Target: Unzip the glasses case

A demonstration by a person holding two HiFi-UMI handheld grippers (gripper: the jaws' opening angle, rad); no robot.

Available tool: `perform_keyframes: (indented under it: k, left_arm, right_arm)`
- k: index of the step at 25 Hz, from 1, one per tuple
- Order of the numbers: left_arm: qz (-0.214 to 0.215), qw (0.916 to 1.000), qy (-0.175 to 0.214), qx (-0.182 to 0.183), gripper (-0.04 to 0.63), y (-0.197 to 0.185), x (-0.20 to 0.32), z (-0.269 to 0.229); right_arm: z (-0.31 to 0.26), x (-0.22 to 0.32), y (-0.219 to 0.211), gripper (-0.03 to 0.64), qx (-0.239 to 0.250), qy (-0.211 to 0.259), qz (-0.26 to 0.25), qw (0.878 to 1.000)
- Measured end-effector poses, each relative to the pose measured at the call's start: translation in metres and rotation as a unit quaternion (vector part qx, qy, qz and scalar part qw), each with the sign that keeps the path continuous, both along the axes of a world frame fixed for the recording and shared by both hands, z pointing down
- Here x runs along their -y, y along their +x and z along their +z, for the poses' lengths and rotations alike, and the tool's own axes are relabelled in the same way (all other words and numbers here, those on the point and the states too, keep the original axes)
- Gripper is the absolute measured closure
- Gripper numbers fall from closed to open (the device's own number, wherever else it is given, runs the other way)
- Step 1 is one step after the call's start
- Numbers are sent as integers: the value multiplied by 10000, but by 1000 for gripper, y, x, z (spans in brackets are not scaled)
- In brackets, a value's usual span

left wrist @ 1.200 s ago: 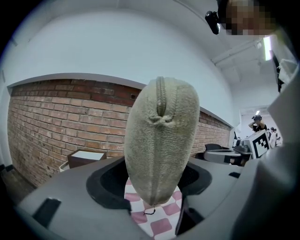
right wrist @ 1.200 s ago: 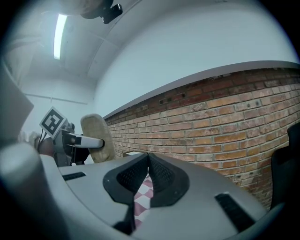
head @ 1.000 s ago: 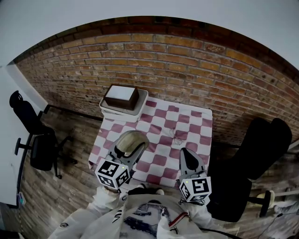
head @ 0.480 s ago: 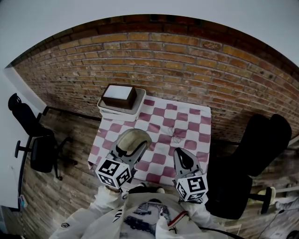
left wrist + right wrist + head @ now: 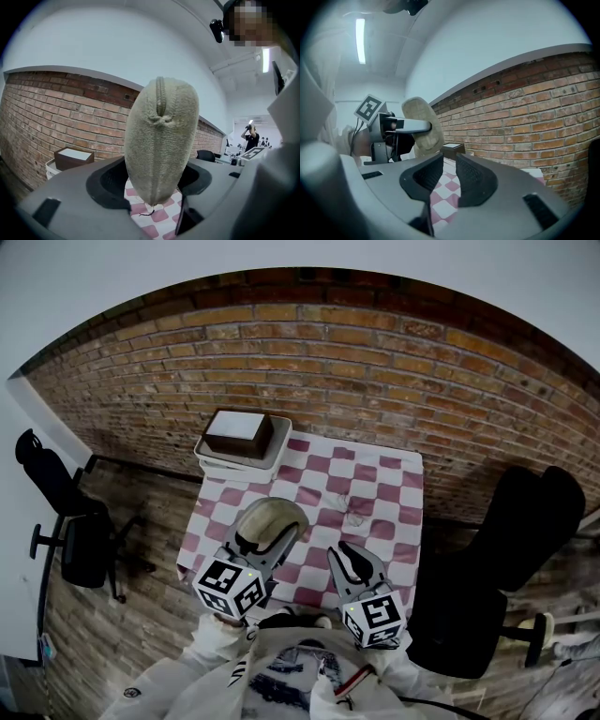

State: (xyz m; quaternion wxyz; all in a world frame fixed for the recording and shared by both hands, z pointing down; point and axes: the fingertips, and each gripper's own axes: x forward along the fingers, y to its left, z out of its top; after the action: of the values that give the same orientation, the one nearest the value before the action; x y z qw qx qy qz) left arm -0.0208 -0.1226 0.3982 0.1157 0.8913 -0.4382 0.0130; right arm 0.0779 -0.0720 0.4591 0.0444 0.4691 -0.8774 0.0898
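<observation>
A beige fabric glasses case [image 5: 270, 518] stands on end above the near left part of the checkered table, with my left gripper [image 5: 265, 542] shut on its lower half. In the left gripper view the case [image 5: 159, 140] fills the middle, its zipper seam running up the top and a knotted pull below it. My right gripper [image 5: 349, 559] hovers just right of the case; its jaws are opening, with a narrow gap and nothing between them. From the right gripper view [image 5: 450, 171], the case [image 5: 423, 124] is ahead to the left, apart from the jaws.
A pink-and-white checkered cloth covers the small table [image 5: 375, 486] against a brick wall. A white tray with a brown box [image 5: 242, 437] sits at the far left corner. A small crumpled item [image 5: 356, 510] lies mid-table. Black chairs stand left [image 5: 66, 512] and right [image 5: 511, 549].
My right gripper has moved left toward the case, and its jaws have parted slightly. The left gripper and the case have barely moved.
</observation>
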Motion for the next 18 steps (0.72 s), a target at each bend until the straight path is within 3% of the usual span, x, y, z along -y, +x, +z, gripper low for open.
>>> perform_keyframes:
  k: [18]
  left_arm:
    - [120,9999,-8,-119,311,12,-3,-5]
  right_arm:
    - [7,-4,-19,417,-81,-109,-368,9992]
